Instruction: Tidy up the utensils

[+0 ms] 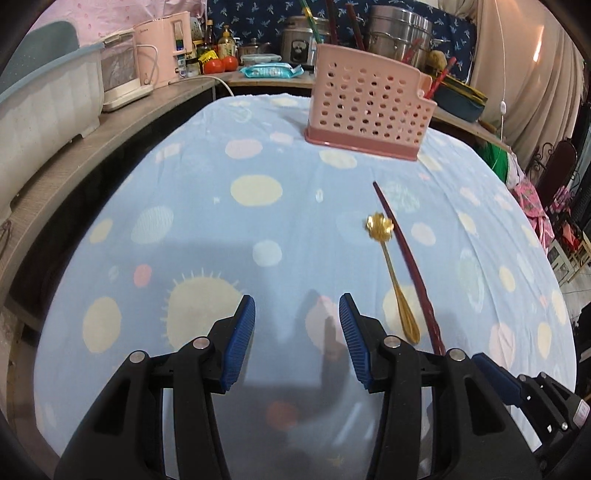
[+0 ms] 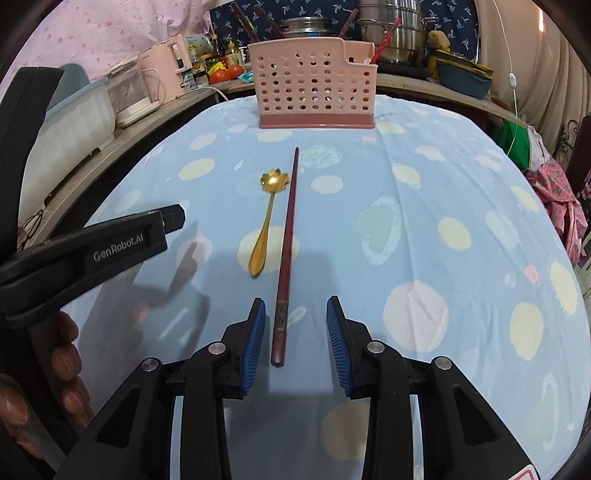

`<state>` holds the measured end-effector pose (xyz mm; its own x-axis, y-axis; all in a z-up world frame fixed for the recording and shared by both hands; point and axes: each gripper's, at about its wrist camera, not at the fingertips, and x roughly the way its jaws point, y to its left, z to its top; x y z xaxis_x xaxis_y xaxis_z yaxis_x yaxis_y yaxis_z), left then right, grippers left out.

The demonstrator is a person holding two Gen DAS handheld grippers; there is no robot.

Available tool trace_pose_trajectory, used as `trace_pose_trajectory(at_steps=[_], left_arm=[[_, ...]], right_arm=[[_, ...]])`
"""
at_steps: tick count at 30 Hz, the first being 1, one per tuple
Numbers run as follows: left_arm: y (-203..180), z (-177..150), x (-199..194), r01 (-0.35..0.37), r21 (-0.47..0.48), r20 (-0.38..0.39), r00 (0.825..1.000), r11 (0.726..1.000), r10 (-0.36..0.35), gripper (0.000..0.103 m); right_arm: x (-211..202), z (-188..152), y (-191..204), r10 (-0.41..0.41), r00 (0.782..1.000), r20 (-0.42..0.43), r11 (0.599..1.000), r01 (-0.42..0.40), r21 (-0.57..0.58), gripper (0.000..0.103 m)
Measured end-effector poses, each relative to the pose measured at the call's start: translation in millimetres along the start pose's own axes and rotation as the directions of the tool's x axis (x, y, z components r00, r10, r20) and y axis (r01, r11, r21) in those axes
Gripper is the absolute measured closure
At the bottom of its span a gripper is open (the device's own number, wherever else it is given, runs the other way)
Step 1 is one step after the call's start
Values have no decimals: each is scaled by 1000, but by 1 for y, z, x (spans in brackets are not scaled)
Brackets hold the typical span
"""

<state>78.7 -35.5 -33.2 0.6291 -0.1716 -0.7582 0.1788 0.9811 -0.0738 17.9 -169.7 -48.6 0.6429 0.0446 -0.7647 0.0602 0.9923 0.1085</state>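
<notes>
Lying on the blue dotted tablecloth (image 2: 424, 206) are a dark red chopstick (image 2: 286, 254) and a gold spoon (image 2: 263, 229) with a flower-shaped bowl, side by side and nearly parallel, the spoon just to the left in the right wrist view. Both are pointing away toward the pink perforated utensil holder (image 2: 314, 92), which is standing upright at the far side of the cloth, well apart from them.

The right gripper (image 2: 295, 328) is tilting down toward the cloth, its blue pads (image 2: 255, 343) standing on either side of the chopstick's thick near end. The jaws are parted and not pressing on the stick; gaps are showing on both sides.

The left gripper (image 1: 297, 332) is likewise angling downward, hovering over bare cloth left of the spoon (image 1: 391, 273) and chopstick (image 1: 402, 254). Its jaws are standing apart with nothing between them. In the right wrist view its black body is reaching in from the left edge, with the person's fingers (image 2: 66, 354) wrapping around its handle.

Behind the holder (image 1: 369, 99), a counter is carrying pink appliances (image 1: 162, 48), steel pots (image 1: 399, 33) and bottles.
</notes>
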Motion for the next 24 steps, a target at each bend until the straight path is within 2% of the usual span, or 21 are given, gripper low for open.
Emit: trace_pose_trajectory(at_steps=[10,20,24], left_arm=[[-5,-7,3,9,19,-21,1000,1000,-9,58],[-8,-8,9,12,22,-40,999,1000,-12,58],[-9,-9,10,20,24,-46,999,1000,-19,58]], right_arm=[[5,-1,2,7,1000,-14,1000,-7,3,81],[7,-4,-1,2,1000,-13,1000,-2,8,96],[7,-4,-7,-7,1000,-6,1000,7,25,96]])
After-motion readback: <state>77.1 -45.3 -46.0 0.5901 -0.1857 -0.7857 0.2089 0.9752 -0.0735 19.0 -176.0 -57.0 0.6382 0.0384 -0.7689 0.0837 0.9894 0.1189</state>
